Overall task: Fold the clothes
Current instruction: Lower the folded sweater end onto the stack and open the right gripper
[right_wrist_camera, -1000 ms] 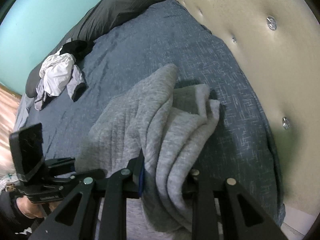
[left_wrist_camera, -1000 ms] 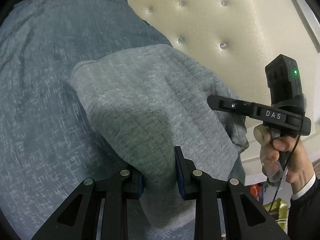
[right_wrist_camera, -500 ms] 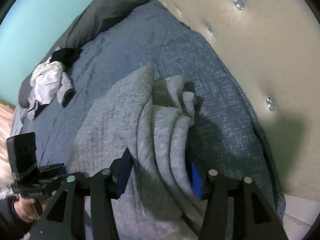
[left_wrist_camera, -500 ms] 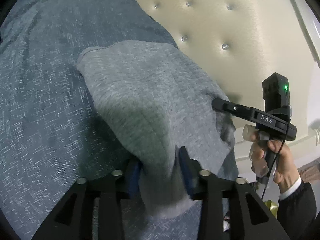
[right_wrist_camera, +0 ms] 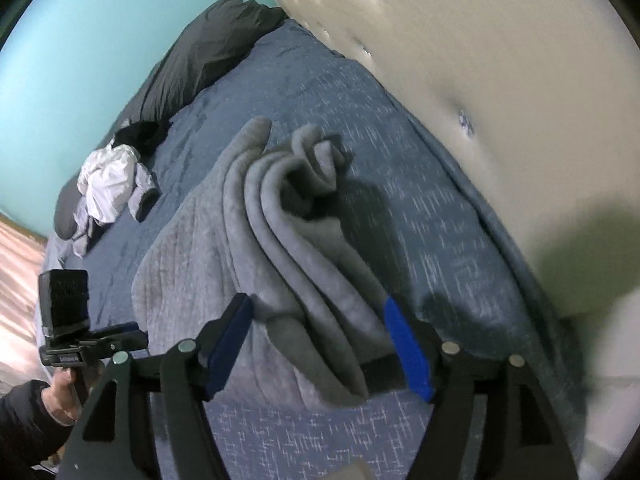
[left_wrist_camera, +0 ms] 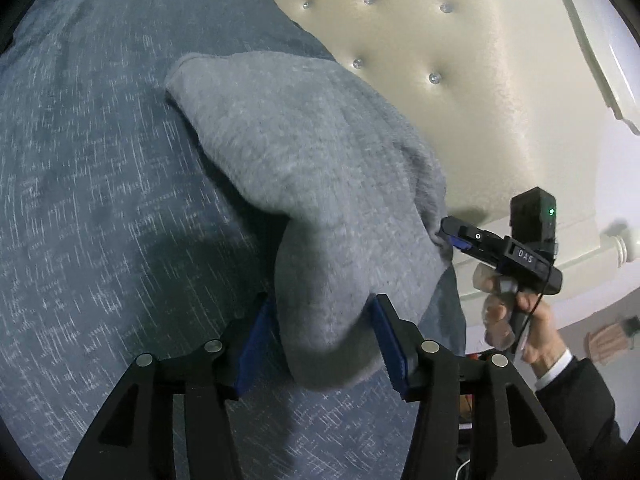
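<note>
The grey garment (right_wrist_camera: 256, 264) lies bunched on the blue bed cover (left_wrist_camera: 100, 200) by the headboard (left_wrist_camera: 460, 80), both the left gripper (left_wrist_camera: 324, 340) and the right gripper (right_wrist_camera: 316, 344) opening around it without pressing, while the white clothes pile (right_wrist_camera: 108, 188) waits unfolded.

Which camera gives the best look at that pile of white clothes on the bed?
The right wrist view. The white clothes pile lies crumpled in plain sight at the far end of the blue bedspread. The left wrist view does not show it at all.
</note>
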`<state>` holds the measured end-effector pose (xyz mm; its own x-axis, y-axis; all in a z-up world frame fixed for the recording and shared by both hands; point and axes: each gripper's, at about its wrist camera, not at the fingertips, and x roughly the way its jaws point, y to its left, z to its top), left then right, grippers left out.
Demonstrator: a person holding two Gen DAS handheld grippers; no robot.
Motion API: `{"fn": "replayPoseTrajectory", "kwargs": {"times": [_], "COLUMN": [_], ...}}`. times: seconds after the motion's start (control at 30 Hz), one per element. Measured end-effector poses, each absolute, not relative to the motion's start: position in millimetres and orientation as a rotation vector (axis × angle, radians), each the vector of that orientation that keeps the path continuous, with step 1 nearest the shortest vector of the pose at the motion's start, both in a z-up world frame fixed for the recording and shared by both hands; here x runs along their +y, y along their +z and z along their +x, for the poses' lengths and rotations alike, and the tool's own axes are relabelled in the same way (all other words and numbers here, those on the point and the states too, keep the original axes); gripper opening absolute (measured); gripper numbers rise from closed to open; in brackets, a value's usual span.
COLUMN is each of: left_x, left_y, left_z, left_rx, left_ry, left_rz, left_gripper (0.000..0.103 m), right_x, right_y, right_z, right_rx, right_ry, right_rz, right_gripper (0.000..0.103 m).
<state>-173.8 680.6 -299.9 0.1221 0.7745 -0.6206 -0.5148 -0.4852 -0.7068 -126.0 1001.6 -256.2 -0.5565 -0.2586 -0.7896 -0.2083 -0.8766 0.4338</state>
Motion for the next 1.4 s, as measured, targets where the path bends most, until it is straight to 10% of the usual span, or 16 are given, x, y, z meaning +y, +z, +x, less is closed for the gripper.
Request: {"fn": "replayPoseTrajectory", "kwargs": {"times": [0.57,0.87,1.4], "left_x": [701,706,692], "left_y": [-316,-309,-286], "left_z": [-165,-167,-177], "left_rx": [-0.304,-0.282,-0.462], "left_ry": [1.589,1.592,1.411], "left_rz": [-1.356,-1.358,-1.563], "left_gripper": [0.064,0.054,0.046], "right_x": [990,981,986], "right_y": [-290,-277,-204], "right_z": [-120,-123,-106], "right_rx": [-0.686,-0.598,-0.716], "right_ry": [-2.708,-2.689,-2.579], "right_rz": [1.527,1.501,1.576], "right_gripper": [0.073,0.018,0.013]}}
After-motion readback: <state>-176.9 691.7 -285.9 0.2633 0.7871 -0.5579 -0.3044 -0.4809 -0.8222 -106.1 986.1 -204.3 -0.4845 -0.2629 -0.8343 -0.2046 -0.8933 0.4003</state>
